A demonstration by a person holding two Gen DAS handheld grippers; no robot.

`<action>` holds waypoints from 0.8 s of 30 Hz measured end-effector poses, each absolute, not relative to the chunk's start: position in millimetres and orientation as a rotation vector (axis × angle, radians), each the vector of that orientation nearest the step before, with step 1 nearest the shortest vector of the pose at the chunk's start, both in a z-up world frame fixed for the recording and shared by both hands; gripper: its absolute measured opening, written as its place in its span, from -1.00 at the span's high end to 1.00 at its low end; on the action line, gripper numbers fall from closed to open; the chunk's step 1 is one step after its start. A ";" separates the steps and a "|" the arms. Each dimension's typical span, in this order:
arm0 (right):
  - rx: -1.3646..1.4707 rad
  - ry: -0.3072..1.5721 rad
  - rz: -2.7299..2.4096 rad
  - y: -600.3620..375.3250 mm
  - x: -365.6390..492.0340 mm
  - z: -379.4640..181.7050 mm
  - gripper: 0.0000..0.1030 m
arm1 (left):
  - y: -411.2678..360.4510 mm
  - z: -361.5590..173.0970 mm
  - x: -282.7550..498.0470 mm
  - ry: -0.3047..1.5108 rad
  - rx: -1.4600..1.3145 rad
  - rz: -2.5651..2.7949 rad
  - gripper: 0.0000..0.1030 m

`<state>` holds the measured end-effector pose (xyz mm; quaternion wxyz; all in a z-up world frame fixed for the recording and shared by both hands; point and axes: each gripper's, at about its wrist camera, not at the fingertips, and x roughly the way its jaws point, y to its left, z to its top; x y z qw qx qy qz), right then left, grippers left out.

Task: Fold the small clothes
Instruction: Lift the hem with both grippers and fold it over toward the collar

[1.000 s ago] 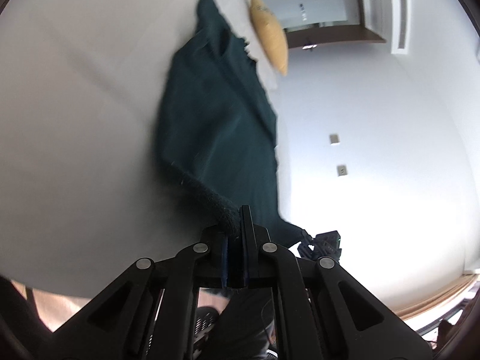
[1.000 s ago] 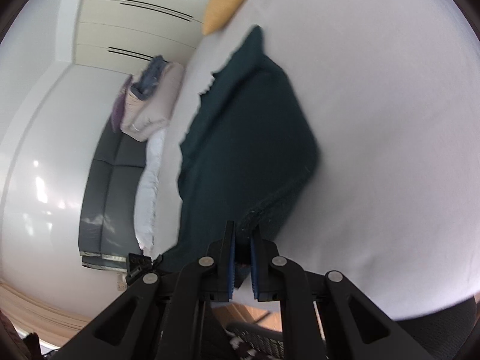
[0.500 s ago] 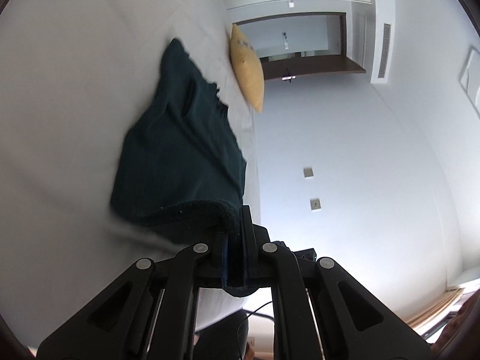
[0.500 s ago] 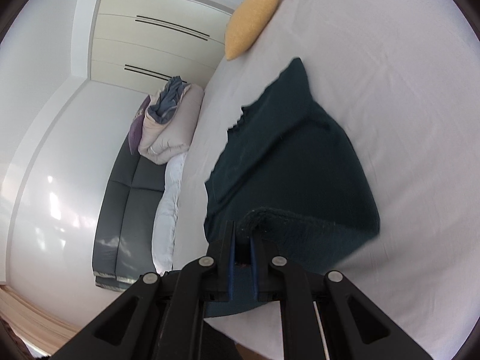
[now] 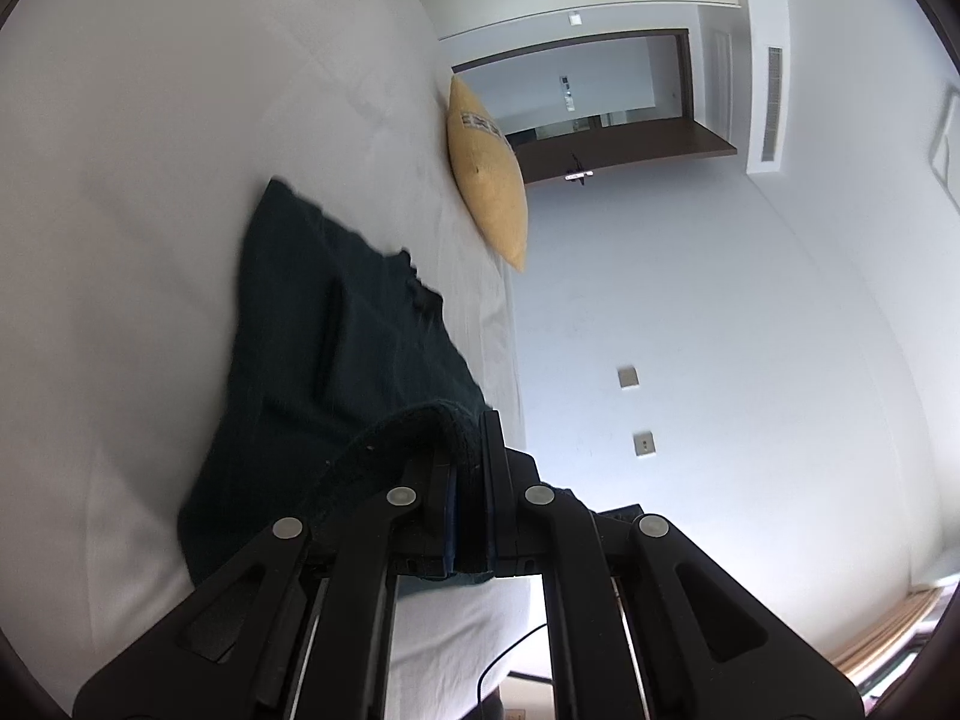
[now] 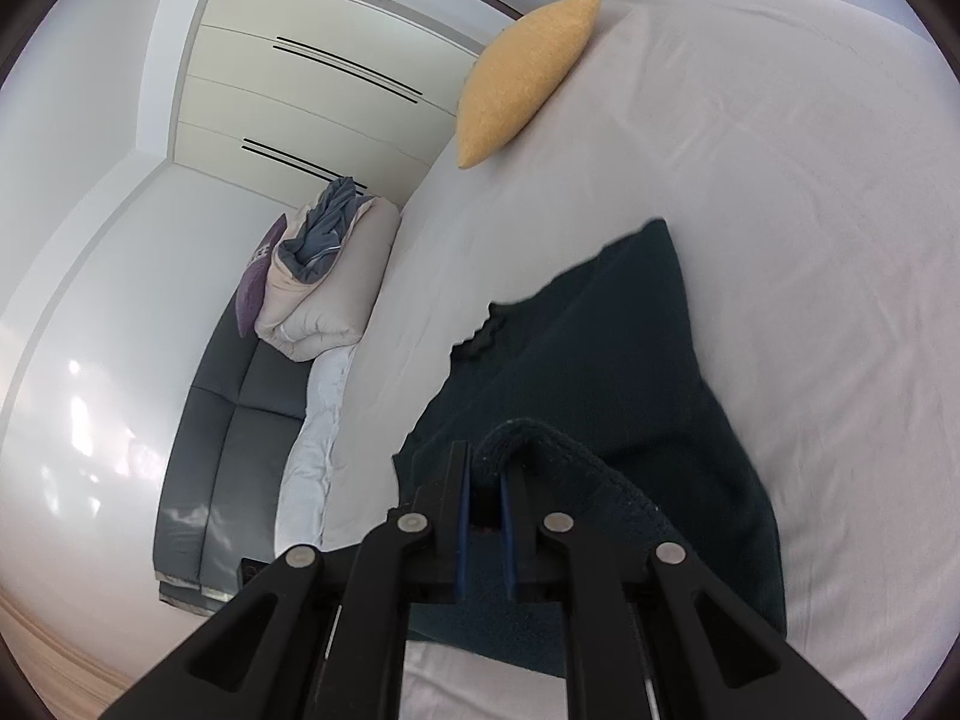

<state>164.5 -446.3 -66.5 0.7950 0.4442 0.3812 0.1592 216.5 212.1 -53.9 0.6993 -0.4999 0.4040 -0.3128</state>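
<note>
A dark teal knitted garment (image 5: 336, 360) lies on the white bed (image 5: 132, 180), with its near hem lifted and doubled back over the rest. My left gripper (image 5: 471, 456) is shut on one corner of that ribbed hem. In the right wrist view the same garment (image 6: 600, 360) spreads ahead, and my right gripper (image 6: 483, 468) is shut on the other corner of the hem. Both grippers hold the hem a little above the bed. The far end of the garment lies flat toward a yellow pillow.
A yellow pillow (image 5: 486, 180) lies at the head of the bed, also seen in the right wrist view (image 6: 522, 78). A grey sofa (image 6: 228, 420) with a folded duvet (image 6: 324, 288) stands beside the bed. A wall and open door (image 5: 600, 102) lie on the other side.
Both grippers have carried the near hem forward over the garment toward the pillow. The garment now looks shorter, with the near part doubled over the far part.
</note>
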 end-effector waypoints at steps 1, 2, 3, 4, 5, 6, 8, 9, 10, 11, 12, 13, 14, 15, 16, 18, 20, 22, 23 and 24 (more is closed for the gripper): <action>0.952 0.818 0.337 -446.7 171.6 -68.0 0.81 | 210.7 -54.4 228.9 0.901 -1.118 -0.692 0.91; 0.954 0.814 0.330 -448.3 180.3 -69.9 0.81 | 210.1 -54.7 239.7 0.903 -1.117 -0.683 0.91; 0.957 0.810 0.321 -450.1 188.8 -71.7 0.81 | 209.9 -55.5 251.1 0.904 -1.117 -0.673 0.91; 0.959 0.807 0.312 -452.1 196.8 -73.4 0.81 | 209.9 -57.1 262.8 0.904 -1.121 -0.663 0.91; 0.959 0.802 0.302 -454.6 205.7 -75.6 0.81 | 209.7 -58.6 273.3 0.903 -1.125 -0.655 0.91; 0.962 0.799 0.289 -457.3 213.2 -77.8 0.81 | 210.4 -59.6 281.8 0.901 -1.126 -0.648 0.91; 0.964 0.802 0.266 -461.4 228.6 -83.8 0.81 | 209.0 -64.9 301.7 0.909 -1.122 -0.625 0.91; 0.962 0.783 0.258 -462.7 236.6 -87.7 0.81 | 208.5 -68.7 310.5 0.914 -1.121 -0.615 0.91; 0.960 0.788 0.247 -463.9 243.3 -91.3 0.81 | 208.4 -73.8 318.7 0.922 -1.120 -0.600 0.91; 0.956 0.798 0.232 -464.7 251.2 -96.2 0.81 | 208.7 -79.6 327.4 0.931 -1.122 -0.581 0.91; 0.948 0.806 0.214 -465.9 258.7 -100.6 0.81 | 209.0 -83.6 334.8 0.935 -1.125 -0.572 0.91; 0.947 0.808 0.202 -467.8 264.7 -104.2 0.81 | 208.6 -88.3 344.2 0.938 -1.125 -0.559 0.91; 0.953 0.807 0.194 -470.1 267.9 -106.5 0.81 | 207.0 -92.4 351.1 0.942 -1.125 -0.550 0.91; 0.960 0.808 0.184 -472.6 272.7 -109.9 0.81 | 204.7 -96.3 359.0 0.948 -1.123 -0.545 0.91; 0.961 0.813 0.174 -473.4 277.1 -113.5 0.81 | 202.5 -100.6 367.0 0.957 -1.116 -0.538 0.91; 0.955 0.836 0.144 -473.8 286.4 -120.4 0.81 | 198.0 -111.6 378.7 0.973 -1.112 -0.520 0.90; 0.949 0.861 0.120 -472.9 294.2 -127.7 0.78 | 196.0 -125.0 385.6 0.989 -1.117 -0.502 0.90; 0.953 0.872 0.089 -472.1 299.6 -135.3 0.75 | 196.6 -141.6 390.0 1.019 -1.138 -0.480 0.90; 0.962 0.881 0.077 -472.4 301.8 -139.7 0.71 | 198.6 -148.5 390.8 1.031 -1.157 -0.478 0.89; 0.973 0.880 0.076 -472.3 303.4 -142.8 0.67 | 199.4 -155.5 393.3 1.042 -1.176 -0.475 0.88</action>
